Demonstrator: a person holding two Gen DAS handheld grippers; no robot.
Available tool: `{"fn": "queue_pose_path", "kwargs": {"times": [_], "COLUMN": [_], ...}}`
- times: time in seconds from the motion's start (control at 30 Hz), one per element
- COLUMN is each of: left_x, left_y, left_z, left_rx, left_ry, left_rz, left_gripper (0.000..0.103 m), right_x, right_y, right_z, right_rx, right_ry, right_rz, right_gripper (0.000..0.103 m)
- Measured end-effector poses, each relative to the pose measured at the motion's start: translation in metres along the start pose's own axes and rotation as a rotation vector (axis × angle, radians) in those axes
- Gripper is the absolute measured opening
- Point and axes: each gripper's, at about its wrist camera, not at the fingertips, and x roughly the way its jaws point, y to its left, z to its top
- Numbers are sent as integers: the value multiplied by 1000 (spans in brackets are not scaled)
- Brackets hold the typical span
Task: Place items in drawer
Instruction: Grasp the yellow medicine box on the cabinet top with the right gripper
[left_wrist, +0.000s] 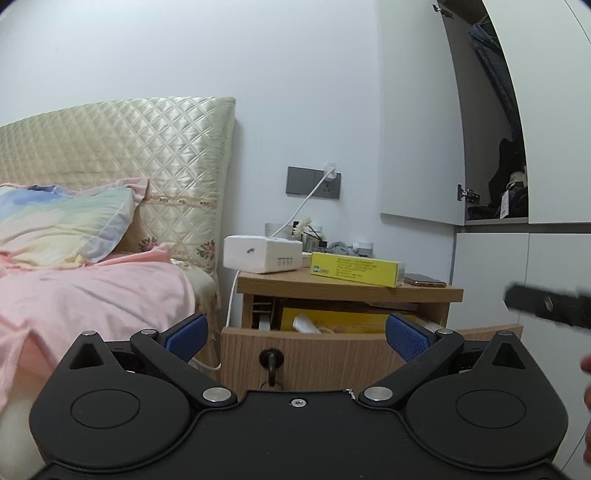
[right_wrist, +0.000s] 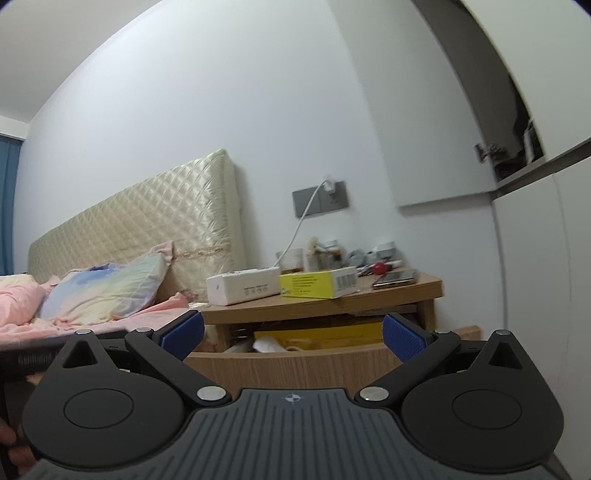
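Left wrist view showed one bed (left_wrist: 74, 288) under pink bedding, its cream quilted headboard (left_wrist: 122, 147) beside one wooden nightstand (left_wrist: 347, 291). We counted one drawer (left_wrist: 314, 350), pulled open below the nightstand top, its flat wood-grain front carrying a dark keyhole with a key (left_wrist: 271, 360); yellow packaging and white tissue showed inside it. On top sat one white rectangular box (left_wrist: 264, 256), one long yellow carton (left_wrist: 356, 269) just beside it, and one flat phone (left_wrist: 424, 280) near the right edge. We held our left gripper (left_wrist: 295, 334) spread wide, its two blue textured pads (left_wrist: 188, 334) well apart and pinching nothing, facing the drawer. From the right wrist view, our right gripper (right_wrist: 293, 334) was likewise spread and empty, aimed at the same drawer (right_wrist: 291, 363).
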Motion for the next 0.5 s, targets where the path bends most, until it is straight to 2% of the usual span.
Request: {"fn": "queue_pose_path", "kwargs": {"times": [0.13,0.43,0.5], "left_x": [1,3,2], "left_y": [0,2,6], "left_z": [-14,-28,-28], "left_rx": [-3,29,44], "left_ry": [36,86,81], "left_rz": [-10,-33,-41], "left_gripper": [102,102,102], "right_x": [31,127,159], "right_y": [-11,-8,-8], "right_z": [23,92,106], "right_rx": [11,-176,-190], "right_ry": [52,131,208], "right_rz": [36,111,133], "right_gripper": [103,103,103]}}
